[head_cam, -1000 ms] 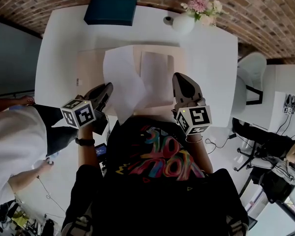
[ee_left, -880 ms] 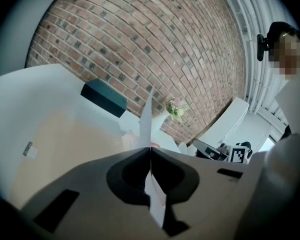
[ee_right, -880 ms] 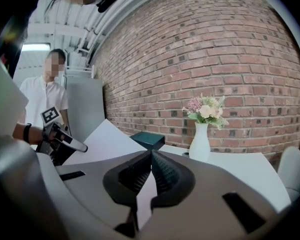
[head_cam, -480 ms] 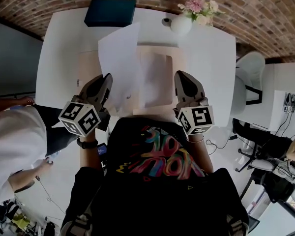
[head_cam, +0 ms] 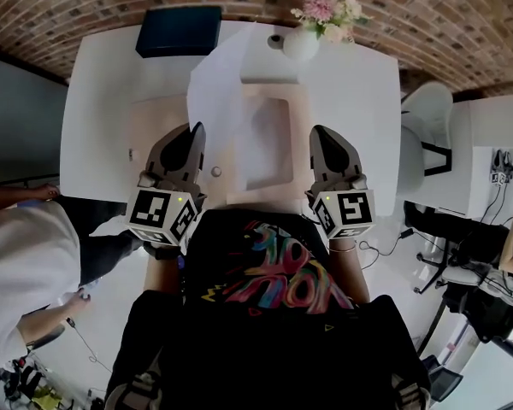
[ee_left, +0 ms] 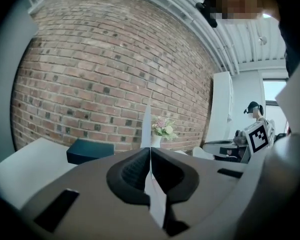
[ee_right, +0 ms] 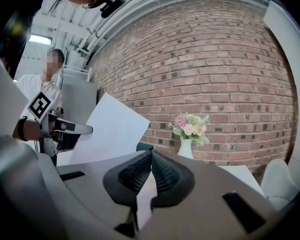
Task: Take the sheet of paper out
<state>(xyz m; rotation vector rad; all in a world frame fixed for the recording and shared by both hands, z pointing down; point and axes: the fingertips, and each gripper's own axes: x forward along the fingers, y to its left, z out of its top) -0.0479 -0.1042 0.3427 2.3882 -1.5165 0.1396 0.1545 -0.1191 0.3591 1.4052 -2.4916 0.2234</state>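
Observation:
A white sheet of paper (head_cam: 215, 84) stands up on edge over the open beige folder (head_cam: 154, 131) on the white table (head_cam: 94, 92). My left gripper (head_cam: 196, 130) is shut on the sheet's near lower corner. In the left gripper view the sheet (ee_left: 147, 123) shows as a thin white edge rising from the closed left gripper (ee_left: 150, 149). My right gripper (head_cam: 318, 132) sits at the folder's right edge, shut on a pale beige flap of it (ee_right: 144, 199). The right gripper view shows the closed right gripper (ee_right: 151, 152) and the raised sheet (ee_right: 110, 131) off to the left.
At the table's far side are a dark blue box (head_cam: 178, 30) and a white vase of flowers (head_cam: 306, 32). A grey chair (head_cam: 432, 131) stands to the right. A person in white (head_cam: 17, 263) is close on the left.
My left gripper rose and rolled, and the sheet went from hanging over the folder to standing upright, farther from me. The right gripper shifted slightly while keeping its hold.

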